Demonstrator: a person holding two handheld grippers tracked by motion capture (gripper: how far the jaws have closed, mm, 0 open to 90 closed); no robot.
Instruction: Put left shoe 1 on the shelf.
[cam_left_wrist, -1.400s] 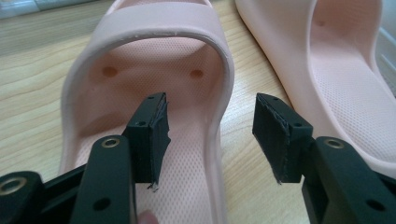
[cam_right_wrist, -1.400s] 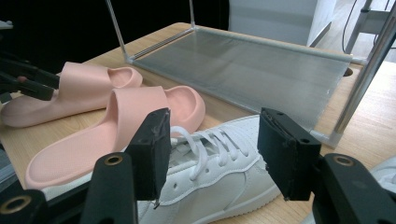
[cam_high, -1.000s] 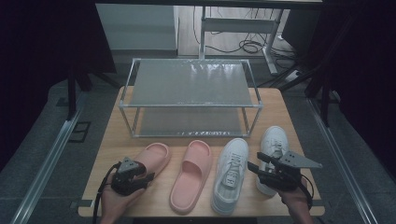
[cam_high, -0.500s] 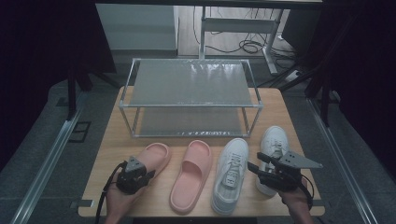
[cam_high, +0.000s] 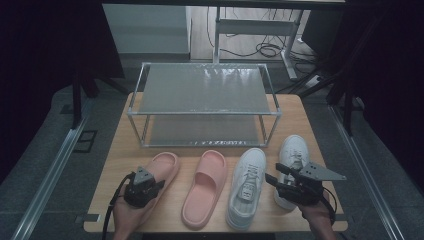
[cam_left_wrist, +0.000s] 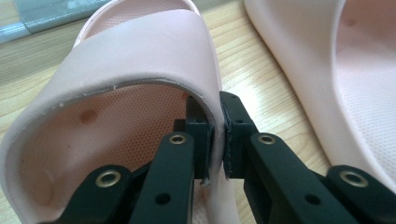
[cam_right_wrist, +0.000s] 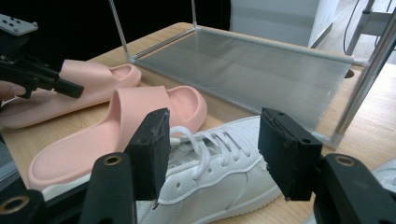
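Nearest the person, the left gripper (cam_high: 148, 186) has just been closing its jaws, and in the left gripper view they now pinch the side edge of the strap of the left pink slipper (cam_left_wrist: 140, 70), one pad (cam_left_wrist: 201, 140) inside the strap and the other outside. That slipper lies at the left end of the row on the wooden table (cam_high: 310, 125), just beside the second pink slipper (cam_high: 205, 192). It looks like soft foam: light, springy and likely to bend at the strap when lifted, so the toe may sag. A hold on the strap where it meets the sole seems the firmest spot. The right gripper (cam_high: 272, 179) hovers with its jaws spread wide and empty above the left white sneaker (cam_right_wrist: 219, 186), which should be heavier and stiffer, best taken by the heel collar or side wall. The other white sneaker (cam_high: 292, 160) sits to the right. Beyond the shoes stands the two-level shoe rack (cam_high: 205, 92), both shelves bare.
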